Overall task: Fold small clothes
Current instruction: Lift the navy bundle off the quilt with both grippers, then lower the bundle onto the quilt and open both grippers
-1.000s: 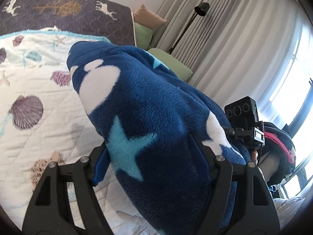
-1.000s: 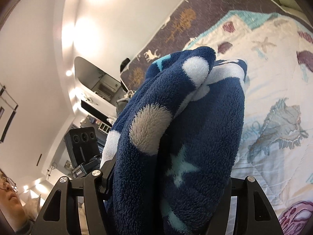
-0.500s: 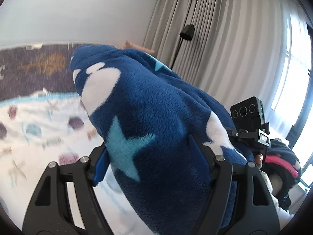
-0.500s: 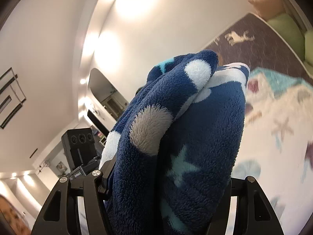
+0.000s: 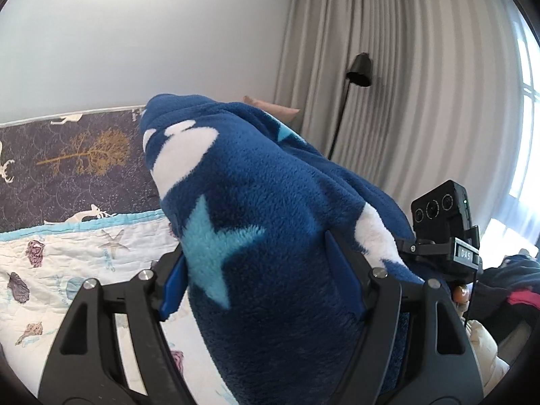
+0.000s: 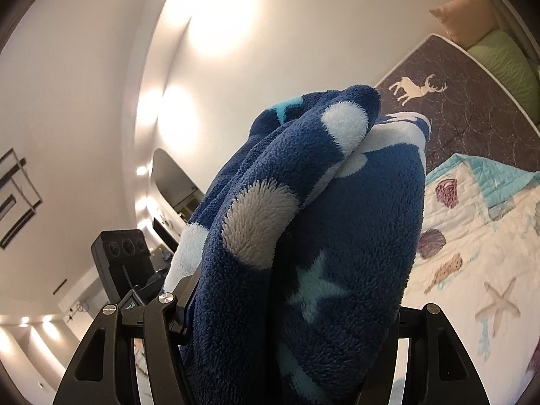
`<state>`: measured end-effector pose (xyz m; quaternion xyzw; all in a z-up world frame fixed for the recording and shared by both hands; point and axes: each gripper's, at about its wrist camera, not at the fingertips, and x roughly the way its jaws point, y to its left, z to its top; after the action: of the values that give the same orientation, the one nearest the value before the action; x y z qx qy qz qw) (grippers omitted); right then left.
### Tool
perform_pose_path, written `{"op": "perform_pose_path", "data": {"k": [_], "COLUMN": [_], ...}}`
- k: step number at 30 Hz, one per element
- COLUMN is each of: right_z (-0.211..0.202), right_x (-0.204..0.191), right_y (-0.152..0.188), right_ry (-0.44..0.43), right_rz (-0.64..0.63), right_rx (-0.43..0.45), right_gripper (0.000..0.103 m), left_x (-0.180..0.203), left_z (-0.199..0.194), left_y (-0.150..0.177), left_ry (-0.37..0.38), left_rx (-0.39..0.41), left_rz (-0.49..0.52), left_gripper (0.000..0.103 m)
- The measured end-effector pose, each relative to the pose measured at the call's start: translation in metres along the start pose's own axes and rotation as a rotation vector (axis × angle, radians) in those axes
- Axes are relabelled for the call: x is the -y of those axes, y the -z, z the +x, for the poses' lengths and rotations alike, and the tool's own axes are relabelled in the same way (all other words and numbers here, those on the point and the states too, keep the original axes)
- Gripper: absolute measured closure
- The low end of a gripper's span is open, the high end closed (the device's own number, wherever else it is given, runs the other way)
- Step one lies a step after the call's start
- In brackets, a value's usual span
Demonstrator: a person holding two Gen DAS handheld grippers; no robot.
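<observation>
Navy fleece garment [image 5: 270, 236] bears white blotches and pale-blue stars; the quilt [image 5: 67, 246] (white, teal-edged) shows purple shells.

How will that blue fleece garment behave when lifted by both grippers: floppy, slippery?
Likely floppy: the blue fleece garment bunches thickly in the left gripper and the right gripper. Probably grippy, given its plush pile. Bulky, seemingly light.

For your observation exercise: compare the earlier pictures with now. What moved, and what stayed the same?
Both grippers rose and tilted upward with the dark blue fleece garment with white patches and pale blue stars: the seashell-print quilt sank lower in view, more wall showing. Nothing was released; left gripper and right gripper stay clamped.
</observation>
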<state>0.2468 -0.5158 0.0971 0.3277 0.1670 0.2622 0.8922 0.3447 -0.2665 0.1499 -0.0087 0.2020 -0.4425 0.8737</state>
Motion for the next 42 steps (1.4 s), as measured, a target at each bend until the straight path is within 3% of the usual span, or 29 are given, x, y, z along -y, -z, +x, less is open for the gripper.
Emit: {"op": "perform_pose_path", "data": {"k": [5,11,13,15,17,18,21,25,29,34,39,42], "right_z": [0.051,0.108,0.129,0.153,0.173,0.176,0.156,0.15,0.141,0.13,0.106,0.1], "right_x": [0.061,0.159,0.188,0.219,0.244,0.258,0.295,0.275,0.271,0.252,0.194,0.143], "right_y": [-0.007,0.022,0.034,0.048,0.069,0.081,0.093,0.092,0.099,0.098,0.089,0.104], "right_ry": [0.048,0.107,0.172,0.269,0.375,0.407,0.25,0.33,0.36,0.462,0.628,0.799], "right_rz": [0.012,0.088,0.088,0.076,0.045,0.031,0.209,0.127,0.15,0.083,-0.029,-0.168], "right_rx": [-0.041,-0.124,-0.159,-0.222,-0.288,-0.27,-0.185,-0.192,-0.168,-0.121,-0.01,0.009], "right_gripper": [0.038,0.038,0.038,0.038,0.037,0.035,0.027,0.024,0.021,0.019,0.019,0.019], "left_x": [-0.037,-0.087,-0.097,-0.104,-0.105,-0.108,-0.122,-0.112,-0.117,-0.131,-0.125,-0.104], "left_z": [0.06,0.137,0.164,0.193,0.218,0.218,0.217,0.212,0.213,0.209,0.171,0.138], "left_y": [0.026,0.083,0.109,0.139,0.174,0.186,0.19,0.192,0.196,0.202,0.199,0.199], "left_ry": [-0.049,-0.087,-0.142,-0.163,-0.196,-0.19,-0.095,-0.125,-0.164,-0.177,-0.196,-0.247], "left_rx": [-0.057,-0.145,-0.182,-0.23,-0.295,-0.23,-0.203,-0.201,-0.187,-0.157,-0.11,-0.079], "left_rz": [-0.029,-0.087,-0.058,-0.005,0.051,0.025,-0.106,-0.06,-0.037,-0.105,-0.219,-0.158], "left_gripper": [0.028,0.031,0.038,0.056,0.056,0.052,0.047,0.045,0.037,0.03,0.029,0.01]}}
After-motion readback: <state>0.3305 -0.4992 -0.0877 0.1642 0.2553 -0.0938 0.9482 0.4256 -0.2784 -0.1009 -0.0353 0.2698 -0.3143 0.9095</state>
